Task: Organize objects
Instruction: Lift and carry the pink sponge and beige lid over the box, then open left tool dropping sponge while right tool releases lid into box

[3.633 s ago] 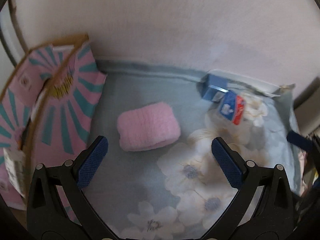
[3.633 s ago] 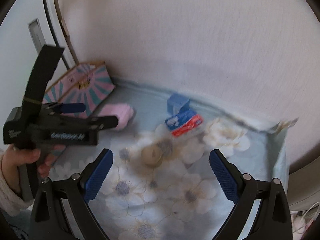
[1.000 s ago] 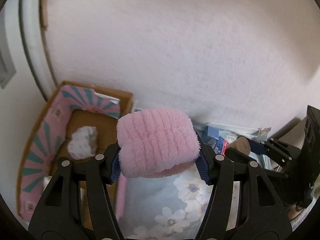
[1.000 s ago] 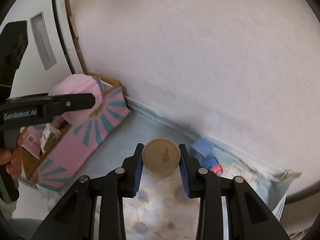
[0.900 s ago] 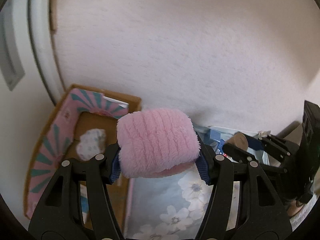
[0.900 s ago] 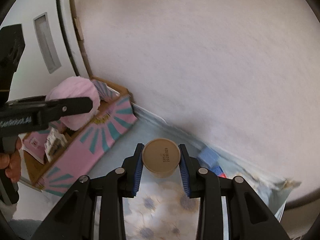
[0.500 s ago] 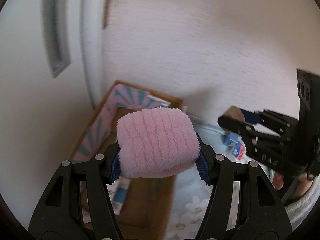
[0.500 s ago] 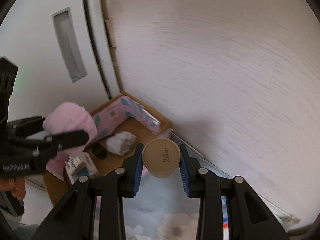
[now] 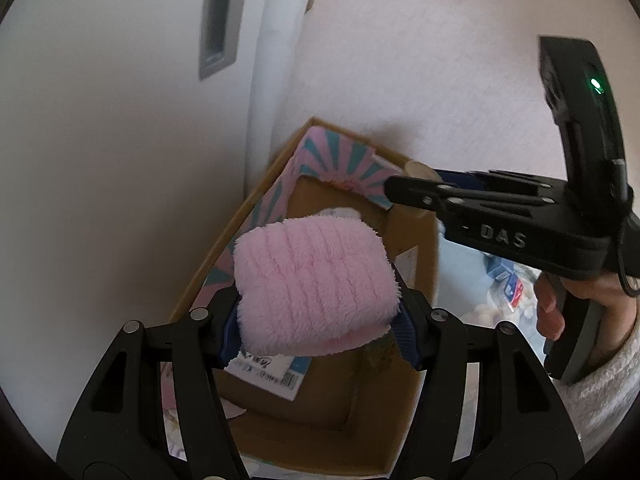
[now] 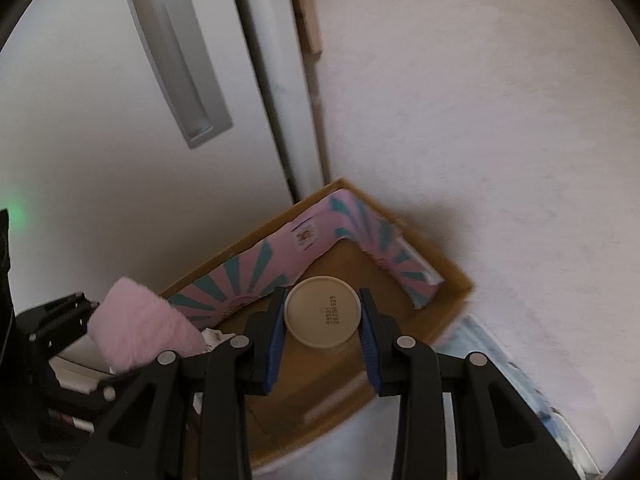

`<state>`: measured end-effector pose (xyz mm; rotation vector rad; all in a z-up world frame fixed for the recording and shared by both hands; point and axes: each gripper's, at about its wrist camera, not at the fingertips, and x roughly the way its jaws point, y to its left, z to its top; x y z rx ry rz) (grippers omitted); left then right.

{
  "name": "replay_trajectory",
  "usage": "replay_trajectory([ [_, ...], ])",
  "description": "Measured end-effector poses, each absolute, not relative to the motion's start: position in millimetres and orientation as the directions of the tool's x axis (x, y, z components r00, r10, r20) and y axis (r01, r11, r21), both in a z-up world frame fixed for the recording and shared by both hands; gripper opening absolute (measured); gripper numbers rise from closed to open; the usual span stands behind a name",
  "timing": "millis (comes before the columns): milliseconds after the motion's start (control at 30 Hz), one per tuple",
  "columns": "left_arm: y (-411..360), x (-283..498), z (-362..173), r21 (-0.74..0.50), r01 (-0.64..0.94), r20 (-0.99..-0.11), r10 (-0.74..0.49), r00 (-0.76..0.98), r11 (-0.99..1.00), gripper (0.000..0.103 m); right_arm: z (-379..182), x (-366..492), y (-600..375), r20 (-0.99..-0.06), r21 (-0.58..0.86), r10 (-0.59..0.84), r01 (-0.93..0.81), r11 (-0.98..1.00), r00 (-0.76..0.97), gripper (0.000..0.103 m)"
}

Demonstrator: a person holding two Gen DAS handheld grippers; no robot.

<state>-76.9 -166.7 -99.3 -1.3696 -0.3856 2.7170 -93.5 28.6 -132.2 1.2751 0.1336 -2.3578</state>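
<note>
Squeezing a fluffy pink roll, the left claw holds it up in the air over the open cardboard box. The roll looks soft and fuzzy, with gentle ridges running across it, and it bulges out past both blue pads. From the right wrist view only one pink end of it shows.

The right claw is shut on a small round tub. The tub is cream colored, its flat round face points at the camera, and it has tiny printed numbers on it. It hangs over the brown floor of the box. From the left wrist view only a little tan edge of the tub peeks out behind the black claw.

The box is brown inside, and its flaps are pink with teal rays. It sits in a corner, against the white wall and beside a white door with a sunk-in grey handle.

Some things lie in the box, but the roll and claws hide most of them. One is a flat pack with a barcode; one is a whitish lump that I cannot name.

Past the box, part of a blue flowery cloth shows, with small blurry blue and red packets.

Counting: two claws, one pink roll, one tub, one box.
</note>
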Motion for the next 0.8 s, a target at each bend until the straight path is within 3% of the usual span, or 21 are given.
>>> replay_trajectory([
  [367,-170.0,-76.8,-136.5,-0.257,0.057,-0.813,0.183,-0.552,-0.965,0.057,-177.9,-105.9,1.6,-0.864,0.127,-0.321,0.448,-0.885,-0.389,0.031],
  [800,-155.0,-84.8,-138.7,-0.180,0.000,-0.831,0.151,-0.535,-0.984,0.059,-181.6,-119.2,-2.9,-0.868,0.135,-0.323,0.446,-0.885,-0.377,0.031],
])
